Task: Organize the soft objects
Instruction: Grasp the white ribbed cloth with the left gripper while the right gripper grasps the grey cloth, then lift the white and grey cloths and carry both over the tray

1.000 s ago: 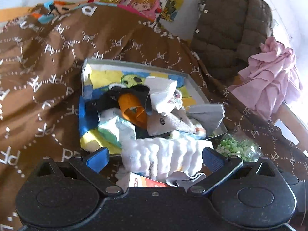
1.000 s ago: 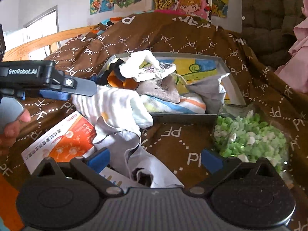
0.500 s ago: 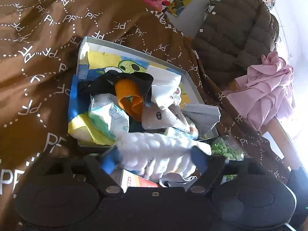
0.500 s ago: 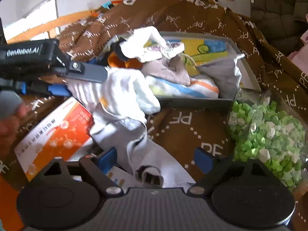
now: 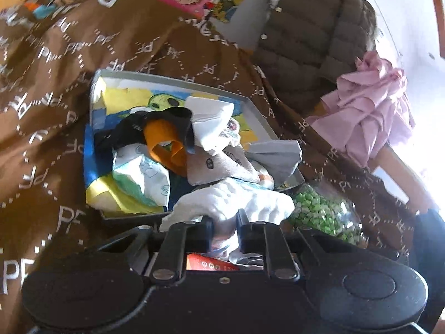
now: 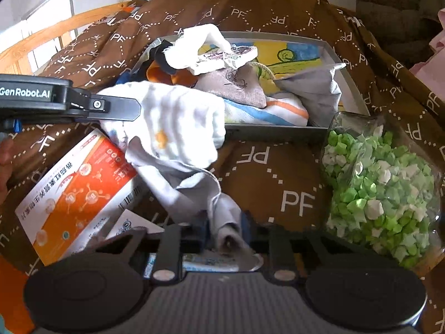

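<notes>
A white ribbed cloth (image 5: 236,200) lies bunched over the near rim of a grey box (image 5: 172,79) on the brown quilt. My left gripper (image 5: 225,228) has its jaws closing, and the pads pinch this cloth's near edge. From the right wrist view, the left gripper (image 6: 133,108) reaches in from the left onto the white cloth (image 6: 180,122). A pale grey cloth (image 6: 200,194) trails from under it toward me. My right gripper (image 6: 225,231) is closing with the pads squeezing that grey cloth's end. The box (image 6: 353,94) holds several socks, cloths and a beige pouch.
A clear bag of green and white paper stars (image 6: 375,183) sits right of the grey cloth. An orange and white carton (image 6: 75,194) lies to its left, partly under the cloths. A padded jacket (image 5: 311,36) and a pink garment (image 5: 370,111) hang beyond the box.
Both grippers went from wide open to pinched. The left jaws closed on the white cloth and bunched it. The right jaws closed on the end of the grey cloth.
</notes>
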{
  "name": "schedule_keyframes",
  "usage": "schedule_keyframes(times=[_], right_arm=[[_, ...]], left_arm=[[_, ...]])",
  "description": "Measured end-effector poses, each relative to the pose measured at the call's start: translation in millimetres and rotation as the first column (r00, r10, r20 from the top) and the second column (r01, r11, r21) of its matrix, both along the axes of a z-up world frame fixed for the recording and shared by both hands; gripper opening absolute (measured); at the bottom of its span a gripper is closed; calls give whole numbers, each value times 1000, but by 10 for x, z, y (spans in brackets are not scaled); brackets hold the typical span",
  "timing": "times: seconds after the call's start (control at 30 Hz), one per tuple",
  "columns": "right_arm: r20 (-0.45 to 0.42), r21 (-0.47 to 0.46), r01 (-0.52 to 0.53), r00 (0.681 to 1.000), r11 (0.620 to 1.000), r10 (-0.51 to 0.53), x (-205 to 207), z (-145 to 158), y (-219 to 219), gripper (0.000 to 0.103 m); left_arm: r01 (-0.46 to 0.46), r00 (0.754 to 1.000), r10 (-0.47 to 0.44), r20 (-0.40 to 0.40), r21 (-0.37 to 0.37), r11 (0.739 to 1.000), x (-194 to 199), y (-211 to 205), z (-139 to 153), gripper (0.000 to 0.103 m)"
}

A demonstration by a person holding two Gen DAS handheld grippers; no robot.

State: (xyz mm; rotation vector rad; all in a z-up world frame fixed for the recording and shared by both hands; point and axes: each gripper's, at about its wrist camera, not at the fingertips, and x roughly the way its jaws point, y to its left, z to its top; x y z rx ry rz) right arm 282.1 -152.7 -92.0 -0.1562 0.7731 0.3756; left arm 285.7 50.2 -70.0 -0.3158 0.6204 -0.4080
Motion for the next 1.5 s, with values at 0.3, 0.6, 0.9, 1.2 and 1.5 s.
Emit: schedule_keyframes(times=[0.3,0.6,0.9,1.2,1.5], right_arm=[[103,-18,58,993,998,-56,-55,217,-69,10],[179,3,118,977,993,-116,-54,323,-182,10],[240,24,134,961,991,-136,-80,381,-218,10],[346,144,187,910,972,-226,305,730,-438,10],[289,371,256,882,892,-373,1137,757,-833,10]], left_arm=[[-28,989,13,148,103,994,-176,-91,233,9],[-43,968,-24,250,262,964,-322,-256,366,8],[-27,948,-78,307,323,946,-441,-383,452,8],[-66,894,-57,445,256,964,-96,-522,930,8],[-79,896,17,445,121,990,914,-845,952,8]])
